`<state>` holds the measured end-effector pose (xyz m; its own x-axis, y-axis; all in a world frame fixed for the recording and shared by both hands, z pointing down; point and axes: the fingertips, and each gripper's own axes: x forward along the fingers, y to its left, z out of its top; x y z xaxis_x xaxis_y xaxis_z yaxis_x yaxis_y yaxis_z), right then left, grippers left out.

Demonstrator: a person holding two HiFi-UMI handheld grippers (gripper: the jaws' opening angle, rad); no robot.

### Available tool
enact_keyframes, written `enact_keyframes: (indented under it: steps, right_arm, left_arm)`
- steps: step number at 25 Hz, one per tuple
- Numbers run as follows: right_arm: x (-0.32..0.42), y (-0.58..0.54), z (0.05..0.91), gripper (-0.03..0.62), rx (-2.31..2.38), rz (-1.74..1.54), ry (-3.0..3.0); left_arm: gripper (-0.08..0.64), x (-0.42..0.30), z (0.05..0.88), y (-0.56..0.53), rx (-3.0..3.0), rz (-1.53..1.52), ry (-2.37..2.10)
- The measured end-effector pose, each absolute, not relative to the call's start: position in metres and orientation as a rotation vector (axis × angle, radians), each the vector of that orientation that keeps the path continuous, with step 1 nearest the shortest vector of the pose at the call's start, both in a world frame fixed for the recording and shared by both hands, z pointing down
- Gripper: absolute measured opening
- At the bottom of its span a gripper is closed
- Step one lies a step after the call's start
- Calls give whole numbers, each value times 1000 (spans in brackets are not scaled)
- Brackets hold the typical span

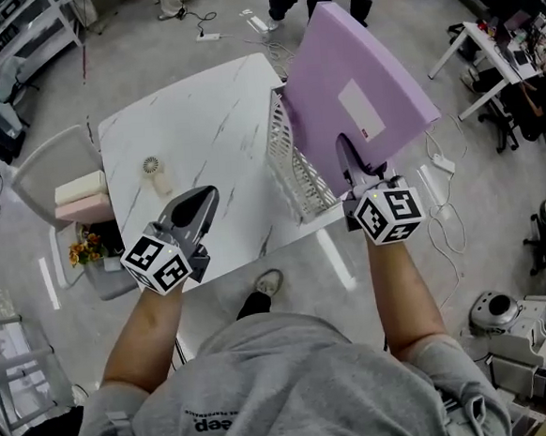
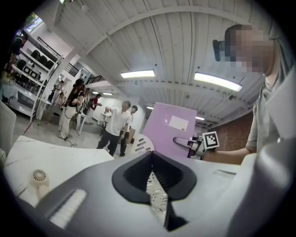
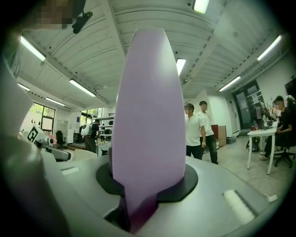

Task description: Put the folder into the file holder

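Head view is showing the right gripper (image 1: 345,146) clamping the lilac folder (image 1: 355,69) by its near edge and holding it up, tilted, over the white mesh file holder (image 1: 292,164), which is standing at the right edge of the marble-pattern table (image 1: 199,115). The folder's low corner is hanging close to the holder's far rim; whether the two are touching is not clear from here. The right gripper view is confirming the grip: the lilac board is running straight up from between the jaws, pinched at its bottom edge.

The left gripper (image 1: 204,197) is hovering over the near side of the table with its jaws pressed together on nothing, well apart from the holder and from the small handheld fan (image 1: 155,172) lying further back.

The step in hand is looking like the lowering. To do it well, the person is probably needing to bring the folder upright first, so its bottom edge is lining up with a slot — not crossing the dividers at an angle. A slow, straight descent is seeming wise, since the mesh holder is likely light and is sitting near the table's edge — a skewed push could be shoving it off. The idle left gripper could be steadying the holder's near wall meanwhile.
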<state>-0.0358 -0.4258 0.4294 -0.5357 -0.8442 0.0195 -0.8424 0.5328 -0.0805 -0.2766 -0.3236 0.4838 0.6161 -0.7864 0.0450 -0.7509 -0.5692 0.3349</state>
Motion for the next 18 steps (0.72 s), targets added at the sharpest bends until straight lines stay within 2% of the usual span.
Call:
enact_keyframes:
  steps: [18]
  right_arm:
    - [-42, -419, 533, 129, -1505, -187, 2747]
  left_arm:
    - [60, -245, 540, -336, 2490, -49, -1115]
